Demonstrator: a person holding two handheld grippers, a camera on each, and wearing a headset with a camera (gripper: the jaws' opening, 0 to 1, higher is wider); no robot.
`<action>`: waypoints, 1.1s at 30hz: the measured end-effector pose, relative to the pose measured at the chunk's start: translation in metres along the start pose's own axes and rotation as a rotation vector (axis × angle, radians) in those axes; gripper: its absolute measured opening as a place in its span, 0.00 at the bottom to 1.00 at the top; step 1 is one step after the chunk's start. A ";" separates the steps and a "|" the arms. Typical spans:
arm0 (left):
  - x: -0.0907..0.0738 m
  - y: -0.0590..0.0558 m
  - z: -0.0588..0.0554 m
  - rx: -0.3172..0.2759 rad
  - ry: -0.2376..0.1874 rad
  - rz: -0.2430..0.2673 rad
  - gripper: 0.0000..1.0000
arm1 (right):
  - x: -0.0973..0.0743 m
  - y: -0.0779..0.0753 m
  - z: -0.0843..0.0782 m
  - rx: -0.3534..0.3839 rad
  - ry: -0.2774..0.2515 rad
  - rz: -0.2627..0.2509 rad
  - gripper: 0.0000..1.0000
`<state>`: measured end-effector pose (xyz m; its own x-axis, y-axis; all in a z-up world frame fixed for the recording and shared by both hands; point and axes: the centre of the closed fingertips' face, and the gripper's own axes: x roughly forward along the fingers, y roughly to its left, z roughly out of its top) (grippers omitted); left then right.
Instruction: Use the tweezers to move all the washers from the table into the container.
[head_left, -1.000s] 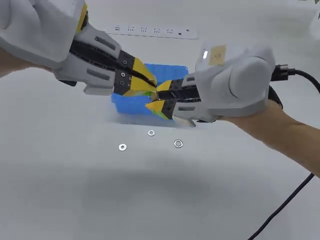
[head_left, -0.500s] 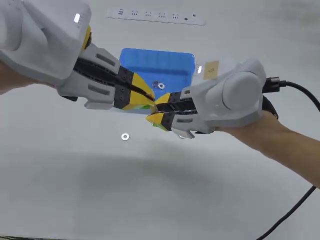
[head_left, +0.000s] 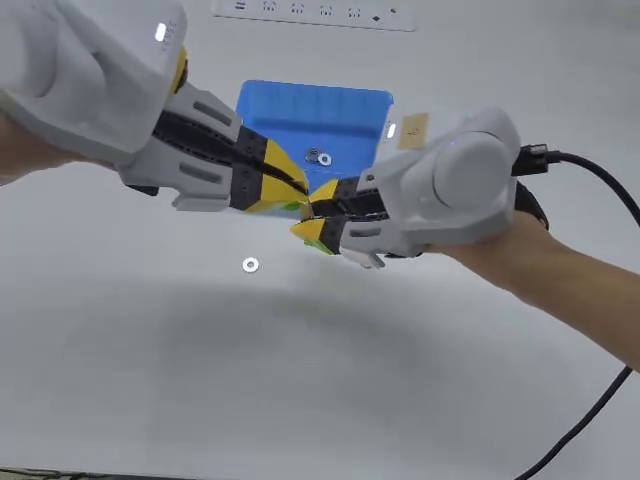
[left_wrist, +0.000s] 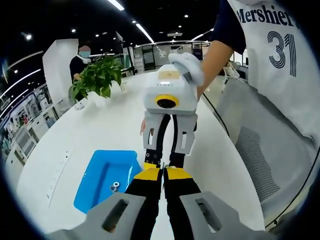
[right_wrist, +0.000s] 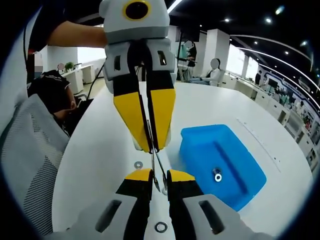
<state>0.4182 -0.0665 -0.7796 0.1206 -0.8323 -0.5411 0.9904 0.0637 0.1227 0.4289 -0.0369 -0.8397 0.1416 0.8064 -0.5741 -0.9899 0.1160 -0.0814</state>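
Note:
Thin metal tweezers (right_wrist: 156, 167) run between the two grippers, whose tips meet nose to nose above the table. My left gripper (head_left: 296, 196) comes in from the left, shut on the tweezers' upper part. From the right, my right gripper (head_left: 308, 222) is shut on their lower end, as its own view shows (right_wrist: 159, 176). Behind them stands the blue container (head_left: 315, 110) with washers (head_left: 320, 157) inside. One washer (head_left: 250, 264) lies on the table in front left. The right gripper view has two table washers (right_wrist: 138, 164) (right_wrist: 161, 227) below the jaws.
A white power strip (head_left: 315, 14) lies behind the container. A black cable (head_left: 585, 170) trails from the right gripper off to the right. The white table (head_left: 200, 380) stretches wide in front. Plants, desks and people stand far off in the room.
The head camera has shifted, so the container sits higher in the picture. Both grippers stay joined at the tips. Two of the table washers are now hidden under the right gripper.

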 end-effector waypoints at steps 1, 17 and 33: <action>0.000 0.001 0.000 0.002 0.001 0.003 0.06 | 0.000 0.000 0.000 0.002 0.000 0.000 0.13; 0.005 0.003 -0.006 -0.026 -0.001 -0.009 0.06 | 0.005 0.001 -0.004 0.016 0.012 0.008 0.13; 0.005 -0.002 -0.003 -0.043 -0.005 -0.022 0.06 | 0.003 0.006 -0.004 -0.010 0.036 0.019 0.11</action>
<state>0.4174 -0.0684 -0.7851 0.0985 -0.8363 -0.5393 0.9948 0.0689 0.0749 0.4234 -0.0359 -0.8454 0.1228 0.7869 -0.6048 -0.9924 0.0951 -0.0777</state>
